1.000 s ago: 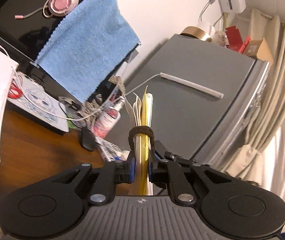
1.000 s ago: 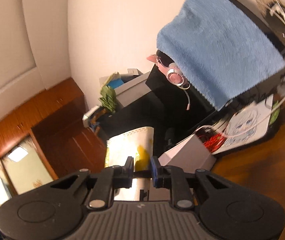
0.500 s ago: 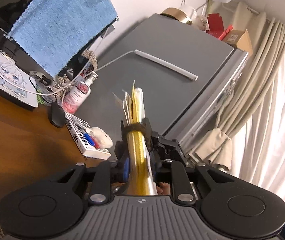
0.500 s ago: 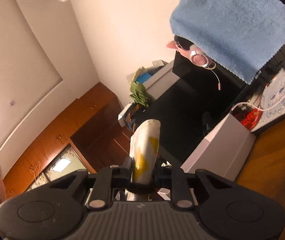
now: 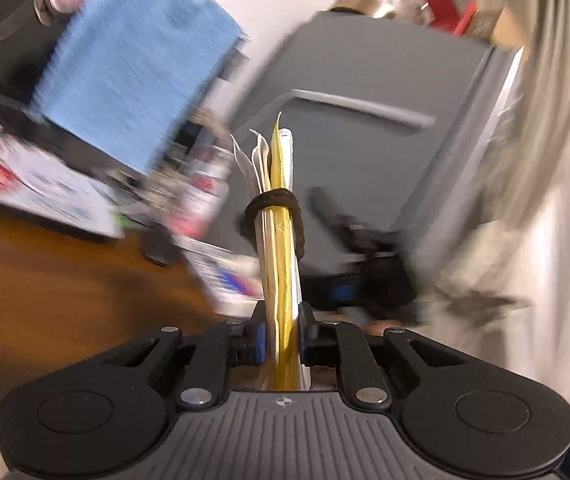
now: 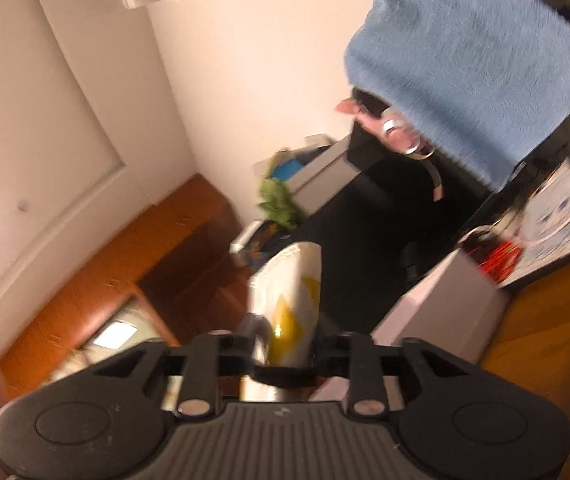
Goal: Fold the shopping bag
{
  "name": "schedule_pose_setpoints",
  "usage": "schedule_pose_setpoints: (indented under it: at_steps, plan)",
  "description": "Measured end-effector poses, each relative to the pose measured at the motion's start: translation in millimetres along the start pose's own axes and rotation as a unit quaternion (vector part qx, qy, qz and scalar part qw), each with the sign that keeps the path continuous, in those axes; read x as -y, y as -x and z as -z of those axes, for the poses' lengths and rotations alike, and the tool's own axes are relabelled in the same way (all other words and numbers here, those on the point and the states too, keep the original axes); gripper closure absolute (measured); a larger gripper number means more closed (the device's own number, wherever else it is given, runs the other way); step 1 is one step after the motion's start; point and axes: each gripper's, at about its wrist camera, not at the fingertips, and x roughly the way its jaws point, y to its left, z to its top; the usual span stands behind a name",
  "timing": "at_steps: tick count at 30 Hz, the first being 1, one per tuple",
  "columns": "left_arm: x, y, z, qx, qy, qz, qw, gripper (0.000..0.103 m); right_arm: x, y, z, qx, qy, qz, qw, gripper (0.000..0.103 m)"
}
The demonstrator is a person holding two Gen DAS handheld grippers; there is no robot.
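Between the matt black plastic fingers [image 5: 259, 334] of the left gripper [image 5: 281, 334] stands a folded white-and-yellow shopping bag [image 5: 281, 240] of thin, glossy, smooth material, bound by a rough brown fabric band [image 5: 273, 200]. Beyond the fingers to the left hangs a fuzzy blue terry-cloth towel [image 5: 133, 68]; below it lies a smooth brown wooden surface [image 5: 65, 288]. Beyond to the right is a matt grey metal-looking cabinet [image 5: 385, 160].

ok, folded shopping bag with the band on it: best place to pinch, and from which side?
Below the brown band, across the flat faces of the folded shopping bag, jaws coming from the end opposite the splayed layers. It is a thin stack seen edge-on; the left gripper is already clamped there.
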Motion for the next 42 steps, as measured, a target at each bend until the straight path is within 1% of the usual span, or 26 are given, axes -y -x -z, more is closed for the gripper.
schedule_pose_setpoints:
  at_steps: [1, 3, 5, 6, 8, 11, 12, 15, 16, 18, 19, 21, 23, 26, 28, 32, 35, 36, 37, 39, 41, 42]
  plan:
    - [5, -2, 1, 0.003, -0.019, -0.036, 0.9992, 0.089, -6, 2, -2, 0.006, 0.028, 0.032, 0.999, 0.042]
    - [11, -6, 3, 0.006, -0.046, -0.085, 0.9953, 0.089, -20, 3, -5, 0.010, 0.088, 0.087, 0.992, 0.040]
    - [18, -13, 7, 0.007, -0.078, -0.136, 0.9876, 0.089, -38, 2, -5, 0.013, 0.147, 0.136, 0.980, 0.035]
    - [21, -18, 10, 0.006, -0.094, -0.159, 0.9827, 0.089, -47, -2, -4, 0.010, 0.176, 0.155, 0.972, 0.032]
    - [27, -28, 16, 0.002, -0.129, -0.206, 0.9700, 0.089, -67, -12, 1, -0.004, 0.235, 0.186, 0.954, 0.031]
    - [35, -40, 27, 0.001, -0.182, -0.258, 0.9488, 0.089, -92, -32, 11, -0.032, 0.315, 0.210, 0.925, 0.031]
    - [37, -43, 29, 0.000, -0.194, -0.266, 0.9443, 0.089, -98, -38, 14, -0.040, 0.334, 0.220, 0.915, 0.031]
    - [38, -47, 36, -0.005, -0.213, -0.273, 0.9382, 0.089, -106, -58, 20, -0.064, 0.379, 0.264, 0.885, 0.031]
    - [39, -49, 37, -0.005, -0.220, -0.279, 0.9348, 0.089, -106, -63, 22, -0.072, 0.387, 0.274, 0.877, 0.031]
    - [40, -52, 41, -0.005, -0.231, -0.290, 0.9288, 0.089, -103, -69, 24, -0.082, 0.391, 0.287, 0.871, 0.031]
    - [39, -53, 42, -0.005, -0.234, -0.293, 0.9272, 0.089, -101, -71, 25, -0.087, 0.391, 0.293, 0.868, 0.031]
    - [39, -54, 43, -0.010, -0.233, -0.294, 0.9268, 0.089, -98, -77, 28, -0.093, 0.396, 0.303, 0.862, 0.031]
    - [38, -55, 43, -0.014, -0.227, -0.295, 0.9281, 0.089, -96, -82, 31, -0.099, 0.401, 0.312, 0.856, 0.031]
    - [35, -55, 41, -0.016, -0.217, -0.292, 0.9313, 0.089, -93, -85, 38, -0.119, 0.408, 0.313, 0.849, 0.031]
    - [32, -54, 39, -0.019, -0.207, -0.288, 0.9349, 0.089, -91, -88, 43, -0.132, 0.407, 0.310, 0.849, 0.031]
    - [28, -53, 38, -0.026, -0.194, -0.284, 0.9387, 0.089, -86, -91, 49, -0.151, 0.397, 0.307, 0.851, 0.031]
    - [24, -49, 36, -0.021, -0.181, -0.275, 0.9440, 0.089, -84, -90, 52, -0.155, 0.395, 0.302, 0.854, 0.031]
    - [22, -46, 34, -0.018, -0.170, -0.266, 0.9487, 0.089, -84, -86, 50, -0.147, 0.389, 0.294, 0.860, 0.031]
    - [18, -41, 31, -0.016, -0.153, -0.249, 0.9561, 0.089, -83, -81, 45, -0.131, 0.372, 0.281, 0.875, 0.031]
    - [8, -31, 24, -0.012, -0.109, -0.204, 0.9727, 0.089, -70, -62, 32, -0.100, 0.300, 0.257, 0.913, 0.032]
    - [-2, -20, 18, -0.007, -0.066, -0.154, 0.9859, 0.089, -56, -43, 19, -0.068, 0.222, 0.231, 0.945, 0.058]
    - [-6, -16, 15, -0.005, -0.045, -0.129, 0.9906, 0.089, -49, -33, 13, -0.052, 0.182, 0.217, 0.958, 0.082]
